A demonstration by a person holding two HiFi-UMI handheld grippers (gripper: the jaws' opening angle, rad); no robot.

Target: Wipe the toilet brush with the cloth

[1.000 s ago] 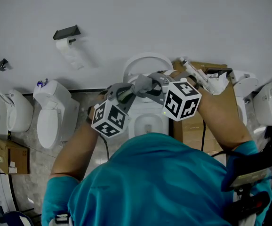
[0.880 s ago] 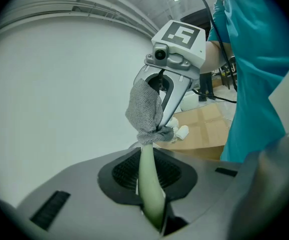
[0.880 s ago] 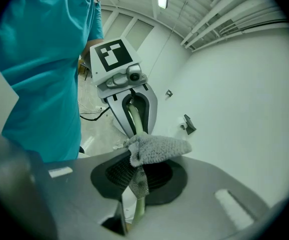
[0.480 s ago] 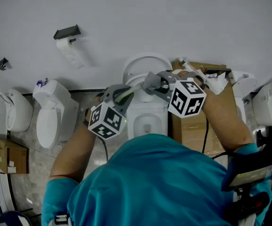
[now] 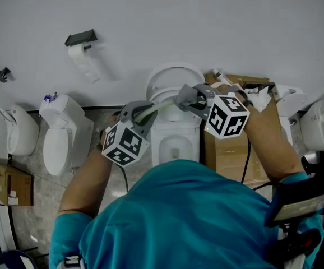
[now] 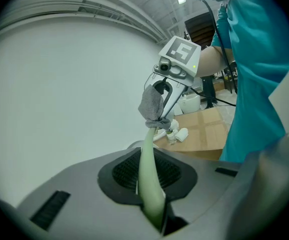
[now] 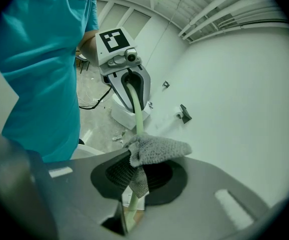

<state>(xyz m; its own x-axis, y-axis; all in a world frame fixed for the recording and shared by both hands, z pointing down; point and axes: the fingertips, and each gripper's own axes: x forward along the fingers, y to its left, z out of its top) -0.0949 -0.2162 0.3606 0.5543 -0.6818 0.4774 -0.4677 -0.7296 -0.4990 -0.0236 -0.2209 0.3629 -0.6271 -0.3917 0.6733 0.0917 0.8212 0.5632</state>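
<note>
Above the white ceramic toilet (image 5: 175,144), the left gripper (image 5: 138,112) clenched the end of the smooth, slender, pale green plastic toilet brush handle (image 6: 149,169). The right gripper (image 5: 188,98), pinching a soft grey waffle-knit cloth (image 7: 157,149) around that handle, had slid away from the left (a wiping stroke, likely midway).

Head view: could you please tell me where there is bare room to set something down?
Bare floor lies between the small cardboard box and the person's left arm. It is crowded over the centre toilet, where the left gripper holds the toilet brush and the right gripper the cloth; the big box is cluttered.
</note>
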